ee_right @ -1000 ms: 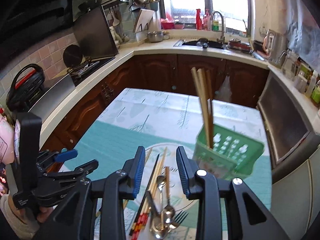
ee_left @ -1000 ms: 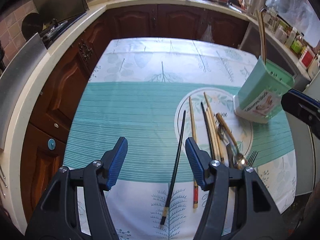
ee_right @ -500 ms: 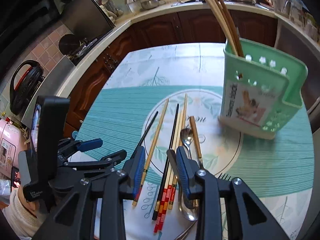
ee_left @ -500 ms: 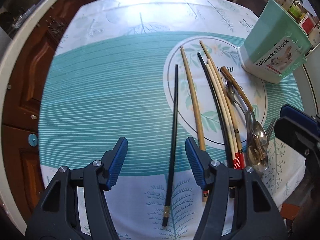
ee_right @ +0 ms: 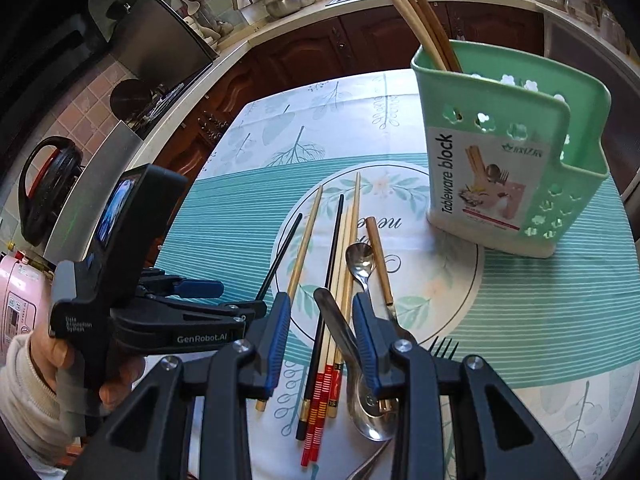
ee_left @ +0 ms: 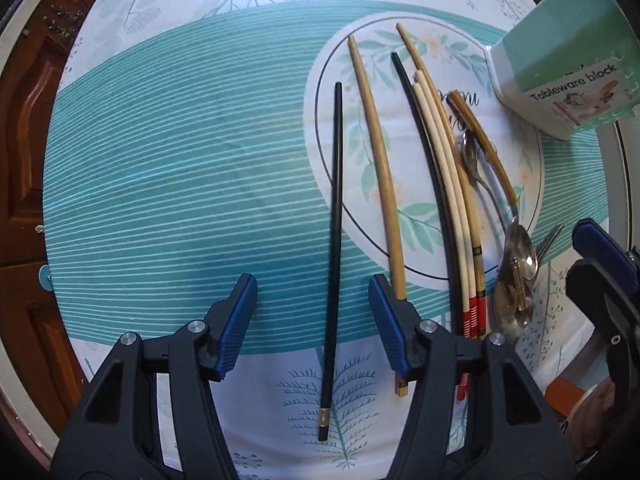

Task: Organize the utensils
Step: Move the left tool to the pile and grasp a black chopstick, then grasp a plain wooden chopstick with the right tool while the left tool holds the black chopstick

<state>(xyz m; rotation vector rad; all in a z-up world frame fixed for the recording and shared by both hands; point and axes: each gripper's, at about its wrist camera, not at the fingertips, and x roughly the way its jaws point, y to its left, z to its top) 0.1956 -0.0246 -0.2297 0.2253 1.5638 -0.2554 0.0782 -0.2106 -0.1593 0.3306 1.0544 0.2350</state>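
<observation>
A long black chopstick lies alone on the teal-striped tablecloth. My left gripper points straight down over it, open, with the stick between its fingers and touching neither pad. To the right lie wooden and red-ended chopsticks, spoons and a fork. My right gripper hovers open low over that pile; a metal handle and chopsticks show between its fingers. The green tableware holder stands at the back right with a few chopsticks in it.
A person's hand in a white sleeve holds the left gripper. Wooden cabinets and a pale counter curve round the table. A stove, a dark kettle and a pink cooker stand at the left.
Both grippers have come down close to the table. The left one tipped to look straight down over the black chopstick; the right one lowered onto the utensil pile. Neither changed its opening.
</observation>
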